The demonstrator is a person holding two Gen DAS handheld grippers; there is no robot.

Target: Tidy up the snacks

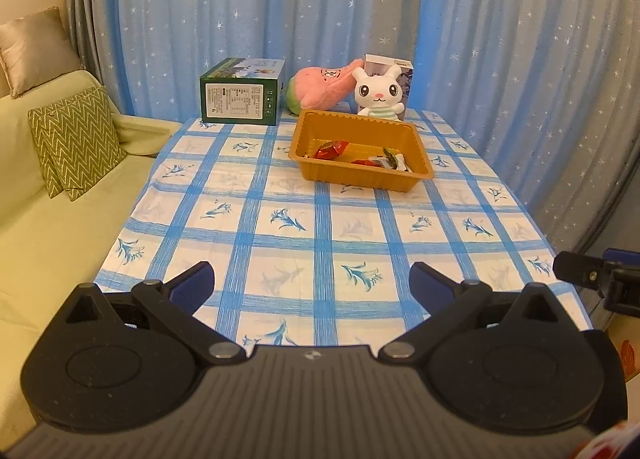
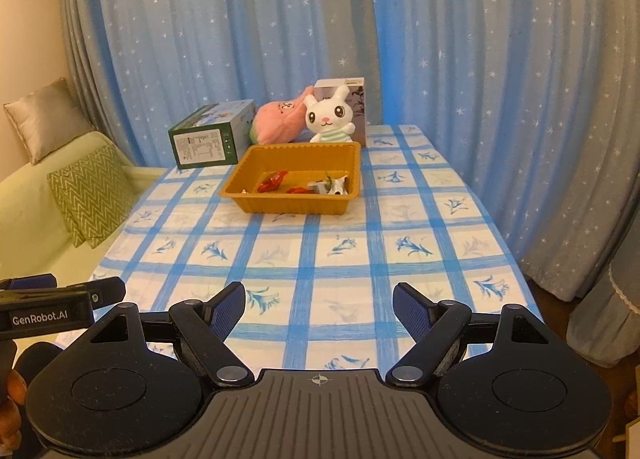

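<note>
Both tongs hang wide apart over the near edge of the table, gripping nothing. Seen from the left wrist, the left gripper (image 1: 312, 283) has its blue-padded fingers (image 1: 192, 285) spread over the blue checked tablecloth (image 1: 320, 227). The right gripper (image 1: 592, 279) pokes in beside the table's near right corner. Toward the far edge, a little right of the middle, stands the orange tray (image 1: 362, 175), and in it lie the snacks (image 1: 360, 155): red-wrapped pieces and a white and green one. Just behind the tray sits a white bunny plush (image 1: 378, 93) with a pink plush (image 1: 320, 87) beside it, and a green box (image 1: 242, 93) stands at the far left corner.

From the right wrist, the right gripper (image 2: 318, 309) is likewise spread over the cloth (image 2: 360, 243). The left gripper (image 2: 60, 301) shows at the near left corner. The tray (image 2: 294, 203) stands toward the far edge, left of the middle, with the snacks (image 2: 304, 185) lying along its bottom. The bunny plush (image 2: 330, 115), pink plush (image 2: 276, 119) and green box (image 2: 212, 135) line the far edge behind it.
</note>
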